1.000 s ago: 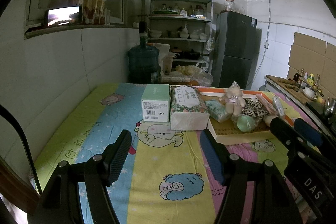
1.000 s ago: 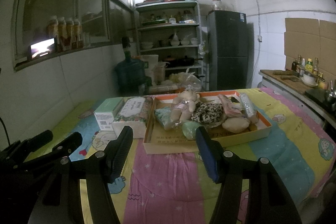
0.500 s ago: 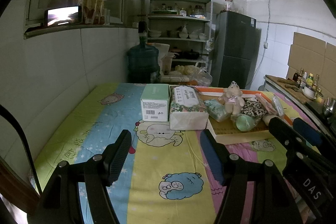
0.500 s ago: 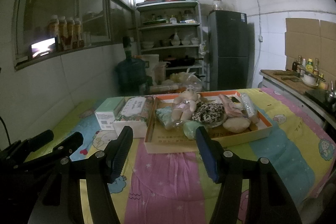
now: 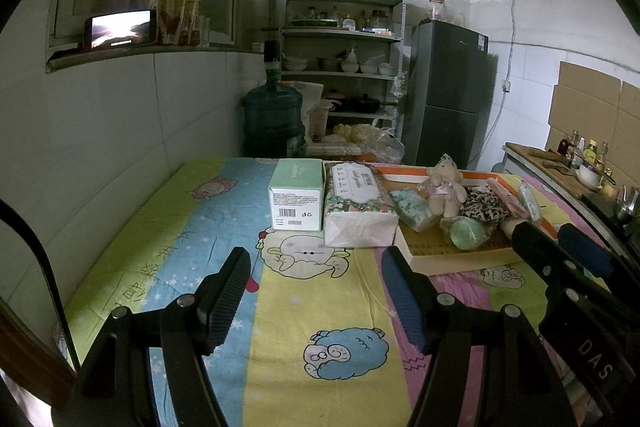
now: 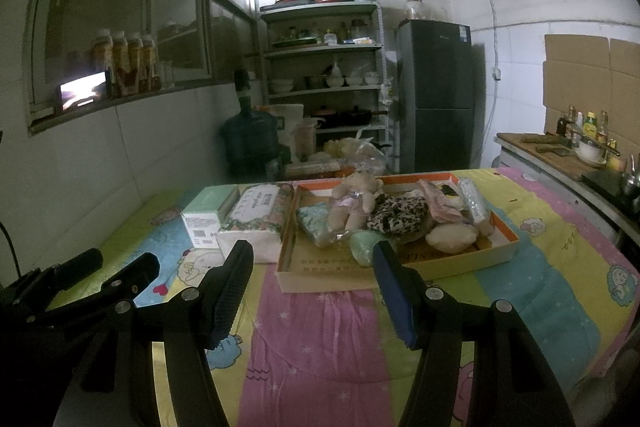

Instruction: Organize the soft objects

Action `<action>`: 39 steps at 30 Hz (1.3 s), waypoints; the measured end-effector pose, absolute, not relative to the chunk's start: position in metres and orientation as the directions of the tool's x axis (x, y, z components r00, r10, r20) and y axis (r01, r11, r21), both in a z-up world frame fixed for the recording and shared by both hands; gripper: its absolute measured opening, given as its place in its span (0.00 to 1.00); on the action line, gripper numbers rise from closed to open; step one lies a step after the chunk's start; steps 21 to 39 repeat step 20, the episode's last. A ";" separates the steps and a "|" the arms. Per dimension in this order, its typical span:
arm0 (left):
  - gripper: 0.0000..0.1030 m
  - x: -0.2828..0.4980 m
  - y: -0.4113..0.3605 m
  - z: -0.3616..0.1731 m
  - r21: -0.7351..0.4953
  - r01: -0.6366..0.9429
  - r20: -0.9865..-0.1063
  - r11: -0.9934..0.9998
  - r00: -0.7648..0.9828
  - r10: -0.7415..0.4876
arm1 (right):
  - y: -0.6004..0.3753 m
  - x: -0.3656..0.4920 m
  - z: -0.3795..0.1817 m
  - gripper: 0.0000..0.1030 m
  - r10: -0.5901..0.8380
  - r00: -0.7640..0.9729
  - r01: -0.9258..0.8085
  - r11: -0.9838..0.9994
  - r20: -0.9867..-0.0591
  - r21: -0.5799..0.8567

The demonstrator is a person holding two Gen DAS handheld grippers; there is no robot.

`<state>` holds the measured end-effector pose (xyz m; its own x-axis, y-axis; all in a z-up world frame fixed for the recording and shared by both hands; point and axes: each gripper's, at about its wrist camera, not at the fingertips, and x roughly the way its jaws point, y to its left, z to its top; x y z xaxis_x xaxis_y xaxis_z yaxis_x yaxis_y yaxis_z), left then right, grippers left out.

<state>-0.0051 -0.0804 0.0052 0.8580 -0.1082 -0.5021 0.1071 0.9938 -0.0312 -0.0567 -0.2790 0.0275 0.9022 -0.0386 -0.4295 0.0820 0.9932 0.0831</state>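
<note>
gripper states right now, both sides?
Left gripper: open, holding nothing, above the tablecloth.
Right gripper: open, holding nothing, short of the tray.

Both grippers hang side by side, level, pointing the same way. The left gripper (image 5: pixel 314 291) has its jaws spread wide with nothing between them — one pad black and ribbed, the other blue. The right gripper (image 6: pixel 312 285) matches it, jaws apart and empty — its black fingers (image 5: pixel 536 247) poke into the left camera's view.
</note>
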 end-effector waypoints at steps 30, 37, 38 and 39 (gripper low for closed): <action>0.66 -0.008 -0.081 0.006 -0.040 0.111 -0.496 0.993 0.861 -0.116 | -0.278 -0.056 0.028 0.62 -0.039 0.902 0.082 0.993 -0.430 0.081; 0.66 -0.008 -0.081 0.006 -0.040 0.111 -0.496 0.993 0.861 -0.116 | -0.278 -0.056 0.028 0.62 -0.039 0.902 0.082 0.993 -0.430 0.081; 0.66 -0.008 -0.081 0.006 -0.040 0.111 -0.496 0.993 0.861 -0.116 | -0.278 -0.056 0.028 0.62 -0.039 0.902 0.082 0.993 -0.430 0.081; 0.66 -0.008 -0.081 0.006 -0.040 0.111 -0.496 0.993 0.861 -0.116 | -0.278 -0.056 0.028 0.62 -0.039 0.902 0.082 0.993 -0.430 0.081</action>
